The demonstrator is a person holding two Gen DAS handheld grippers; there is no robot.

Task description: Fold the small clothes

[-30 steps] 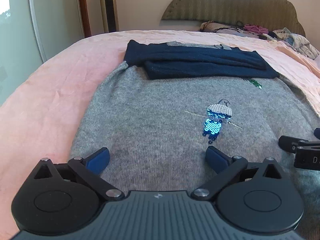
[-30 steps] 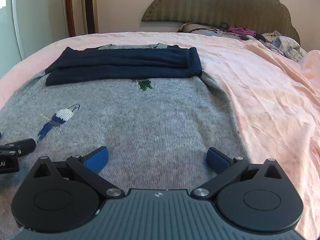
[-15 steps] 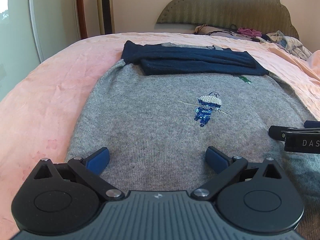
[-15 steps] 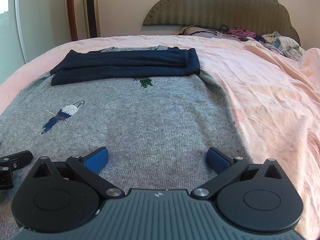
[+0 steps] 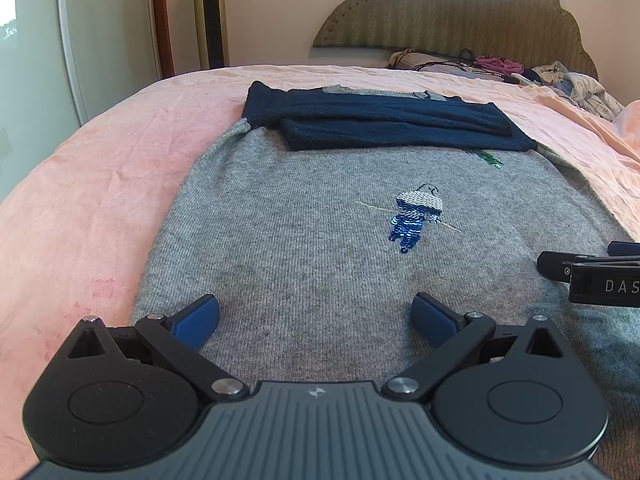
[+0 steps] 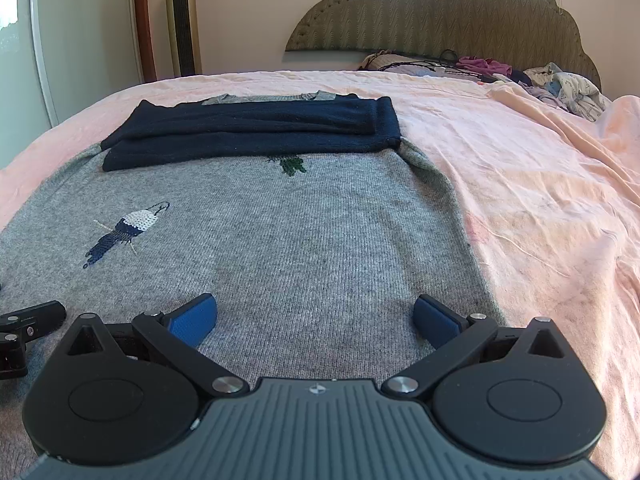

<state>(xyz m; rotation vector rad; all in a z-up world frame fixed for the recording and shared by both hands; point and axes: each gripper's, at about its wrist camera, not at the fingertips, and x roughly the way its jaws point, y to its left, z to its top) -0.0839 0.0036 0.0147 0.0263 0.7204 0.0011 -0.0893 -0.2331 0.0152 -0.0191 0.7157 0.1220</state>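
A grey knit sweater (image 5: 304, 240) lies flat on the pink bed, also in the right wrist view (image 6: 304, 240). Its navy sleeves (image 5: 380, 128) are folded across the far end (image 6: 256, 132). A sequin parrot (image 5: 416, 216) decorates the front (image 6: 128, 228). My left gripper (image 5: 316, 316) is open and empty, low over the sweater's near left part. My right gripper (image 6: 316, 316) is open and empty over the near right part, close to the sweater's right edge. The right gripper's side shows in the left wrist view (image 5: 592, 276).
The pink sheet (image 6: 540, 208) surrounds the sweater and is wrinkled on the right. A pile of loose clothes (image 6: 560, 88) lies by the padded headboard (image 6: 440, 16). A tower fan (image 5: 210, 16) and a white door (image 5: 104, 32) stand beyond the bed's left side.
Both grippers have drawn back toward the sweater's near hem and the views have tilted up a little. Both stay open and empty. The sweater has not moved.
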